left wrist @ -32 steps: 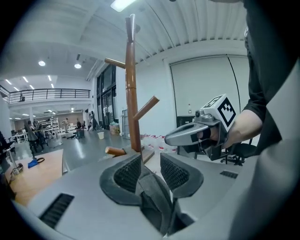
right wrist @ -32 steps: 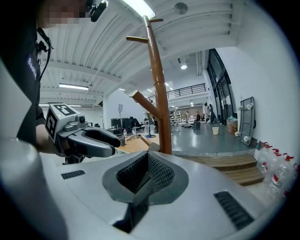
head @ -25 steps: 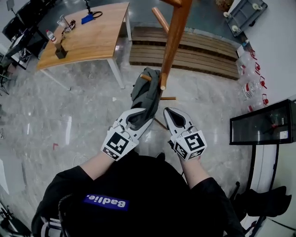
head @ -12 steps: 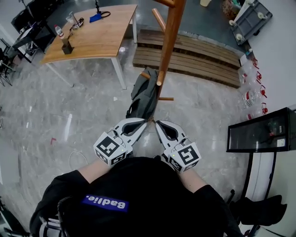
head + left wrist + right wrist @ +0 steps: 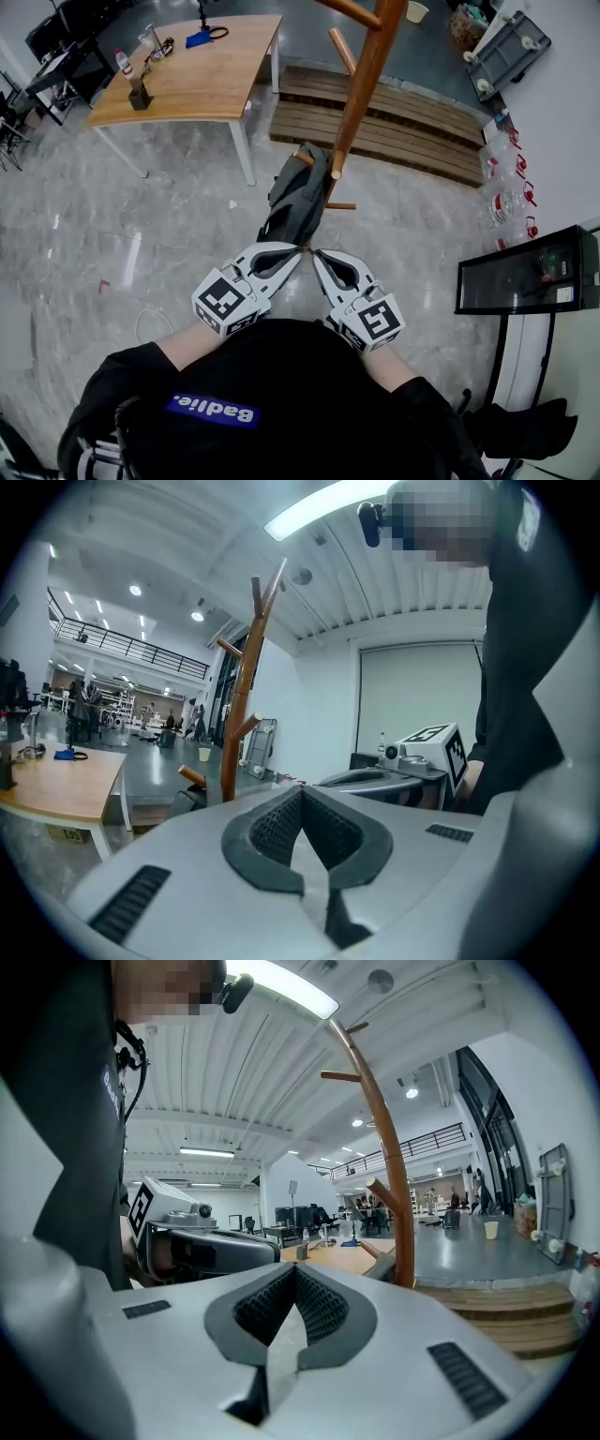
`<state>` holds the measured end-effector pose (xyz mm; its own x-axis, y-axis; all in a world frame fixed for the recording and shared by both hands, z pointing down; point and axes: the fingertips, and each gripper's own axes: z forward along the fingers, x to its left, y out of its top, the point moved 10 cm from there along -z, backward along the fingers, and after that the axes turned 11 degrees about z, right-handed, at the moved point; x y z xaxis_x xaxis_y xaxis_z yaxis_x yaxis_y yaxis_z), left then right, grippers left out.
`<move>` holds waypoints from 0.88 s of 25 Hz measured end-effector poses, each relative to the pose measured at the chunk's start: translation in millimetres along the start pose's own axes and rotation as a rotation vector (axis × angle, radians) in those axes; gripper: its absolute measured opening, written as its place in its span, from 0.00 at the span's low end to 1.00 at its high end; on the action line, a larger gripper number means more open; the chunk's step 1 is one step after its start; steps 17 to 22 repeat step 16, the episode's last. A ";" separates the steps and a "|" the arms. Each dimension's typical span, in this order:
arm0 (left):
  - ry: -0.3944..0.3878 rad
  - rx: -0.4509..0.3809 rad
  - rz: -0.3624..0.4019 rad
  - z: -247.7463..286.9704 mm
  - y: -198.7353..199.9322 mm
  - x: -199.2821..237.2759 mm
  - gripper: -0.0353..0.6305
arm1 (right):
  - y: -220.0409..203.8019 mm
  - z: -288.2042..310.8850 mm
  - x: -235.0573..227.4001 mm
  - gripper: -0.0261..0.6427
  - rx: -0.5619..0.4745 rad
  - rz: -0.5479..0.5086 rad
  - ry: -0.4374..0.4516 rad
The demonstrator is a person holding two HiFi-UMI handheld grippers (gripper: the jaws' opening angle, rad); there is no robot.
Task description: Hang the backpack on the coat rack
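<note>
The grey backpack (image 5: 298, 192) hangs from a low peg of the wooden coat rack (image 5: 364, 84), free of both grippers. My left gripper (image 5: 298, 249) is shut and empty, its tips just below the bag's lower end. Beside it my right gripper (image 5: 316, 253) is also shut and empty, tips nearly meeting the left's. In the left gripper view the shut jaws of the left gripper (image 5: 302, 789) point toward the coat rack (image 5: 239, 714), with the right gripper (image 5: 412, 761) alongside. In the right gripper view the right gripper (image 5: 295, 1267) is shut, with the coat rack pole (image 5: 396, 1213) ahead.
A wooden table (image 5: 192, 80) with a bottle and small items stands at the far left. A slatted wooden platform (image 5: 394, 117) lies behind the rack. At the right are a black glass cabinet (image 5: 525, 272), water jugs (image 5: 511, 192) and a cart (image 5: 502, 37).
My left gripper let go of the backpack's lower part, shut, and drew back toward me. The right gripper drew back too. The backpack stays on its peg.
</note>
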<state>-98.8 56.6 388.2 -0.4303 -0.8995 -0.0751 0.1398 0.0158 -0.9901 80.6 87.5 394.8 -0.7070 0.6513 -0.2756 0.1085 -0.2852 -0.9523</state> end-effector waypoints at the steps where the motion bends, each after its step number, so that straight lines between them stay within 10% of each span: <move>1: 0.002 0.001 0.001 -1.4 -0.2 0.1 0.06 | 0.0 1.0 1.0 0.04 0.001 -0.001 0.001; 22: 0.014 0.038 -0.002 -2.3 -8.9 -6.5 0.06 | -7.0 -2.6 2.3 0.04 0.006 0.013 -0.004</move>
